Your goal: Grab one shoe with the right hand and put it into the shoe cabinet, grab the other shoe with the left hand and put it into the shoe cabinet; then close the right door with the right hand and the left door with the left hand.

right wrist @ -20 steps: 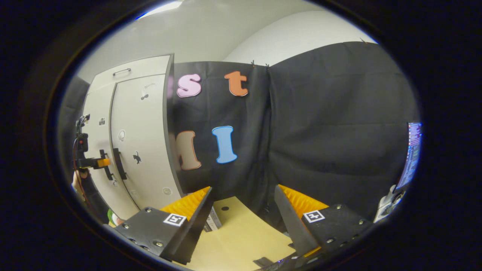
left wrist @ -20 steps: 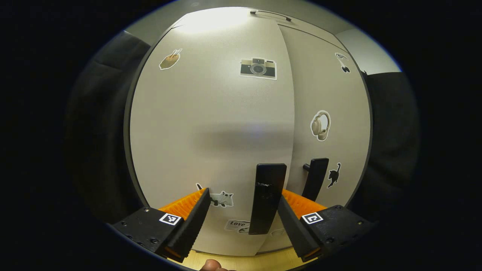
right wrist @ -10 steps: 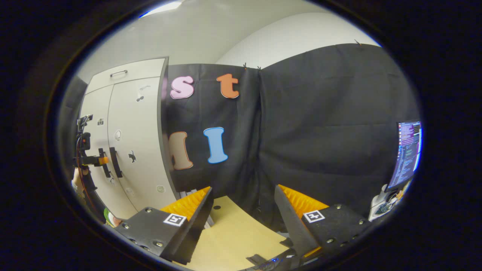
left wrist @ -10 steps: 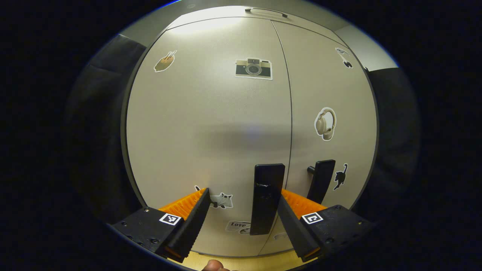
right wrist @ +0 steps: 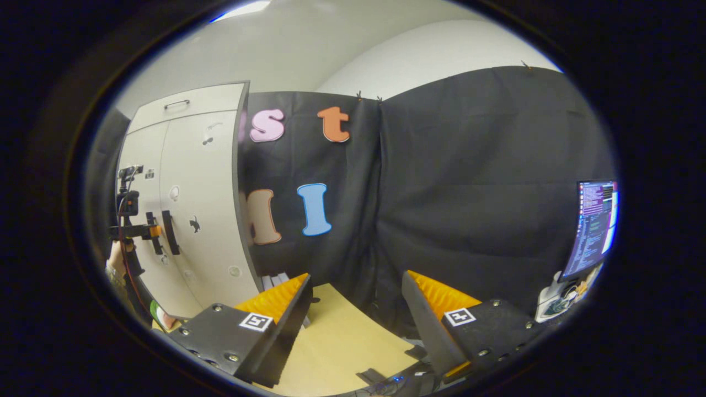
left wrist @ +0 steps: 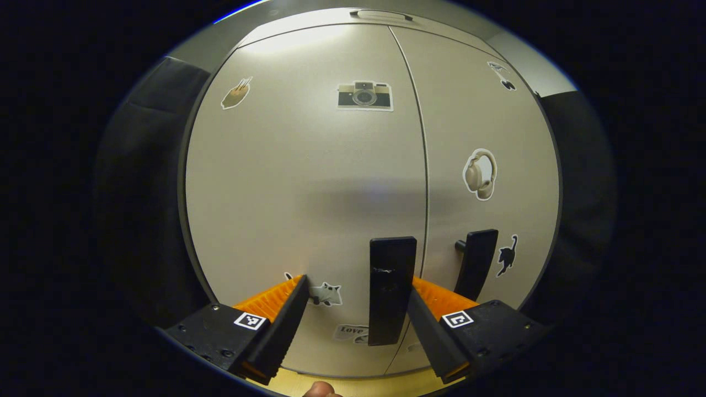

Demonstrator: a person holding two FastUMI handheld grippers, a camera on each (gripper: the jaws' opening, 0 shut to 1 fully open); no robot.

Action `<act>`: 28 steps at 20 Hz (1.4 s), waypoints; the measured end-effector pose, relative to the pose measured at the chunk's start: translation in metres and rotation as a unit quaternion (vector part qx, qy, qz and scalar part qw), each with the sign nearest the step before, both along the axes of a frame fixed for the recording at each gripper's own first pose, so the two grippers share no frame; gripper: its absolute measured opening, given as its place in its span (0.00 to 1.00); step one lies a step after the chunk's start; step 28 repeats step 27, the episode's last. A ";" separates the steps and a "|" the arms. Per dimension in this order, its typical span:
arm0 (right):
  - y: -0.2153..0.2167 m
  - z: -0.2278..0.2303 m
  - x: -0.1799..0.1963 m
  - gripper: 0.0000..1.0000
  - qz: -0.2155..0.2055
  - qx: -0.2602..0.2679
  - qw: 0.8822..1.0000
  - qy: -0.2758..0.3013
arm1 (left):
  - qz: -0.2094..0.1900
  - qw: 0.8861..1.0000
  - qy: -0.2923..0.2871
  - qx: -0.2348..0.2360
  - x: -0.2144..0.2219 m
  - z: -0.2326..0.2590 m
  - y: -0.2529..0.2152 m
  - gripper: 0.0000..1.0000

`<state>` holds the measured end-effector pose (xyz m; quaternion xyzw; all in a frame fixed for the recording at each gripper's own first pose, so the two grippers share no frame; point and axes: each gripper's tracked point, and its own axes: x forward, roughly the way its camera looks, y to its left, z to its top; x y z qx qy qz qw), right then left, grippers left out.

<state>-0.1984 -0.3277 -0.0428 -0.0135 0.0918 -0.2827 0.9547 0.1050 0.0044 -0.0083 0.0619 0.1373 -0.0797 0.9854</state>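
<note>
The grey shoe cabinet (left wrist: 309,182) stands right in front of me in the left gripper view, and both doors lie flush and closed. My left gripper (left wrist: 356,284) is open. The left door's black handle (left wrist: 391,289) stands between its fingers, close to the right one. The right door's handle (left wrist: 477,264) is just beyond. In the right gripper view the cabinet (right wrist: 187,182) is at the far left, with the left gripper (right wrist: 144,231) at its handles. My right gripper (right wrist: 356,278) is open and holds nothing, away from the cabinet.
Stickers dot both doors. A drawer with a handle (left wrist: 380,12) tops the cabinet. A light wooden surface (right wrist: 342,331) lies below the right gripper. A lit monitor (right wrist: 593,226) stands at the far right, and a person's hand (right wrist: 116,259) holds the left gripper.
The left door has swung from slightly ajar to flush with the right door. The left gripper stayed at its handle. The right gripper turned slightly, and more of the monitor shows.
</note>
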 end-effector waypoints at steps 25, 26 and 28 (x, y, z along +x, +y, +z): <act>0.201 0.048 0.159 0.97 0.309 0.046 0.948 -0.053 | 0.008 0.997 -0.070 -0.034 -0.167 0.116 0.031 0.99; 0.206 0.047 0.159 0.97 0.319 0.047 0.945 -0.053 | 0.017 0.996 -0.076 -0.033 -0.172 0.120 0.037 0.99; 0.210 0.048 0.161 0.97 0.329 0.047 0.942 -0.055 | 0.021 0.996 -0.075 -0.032 -0.176 0.123 0.040 0.99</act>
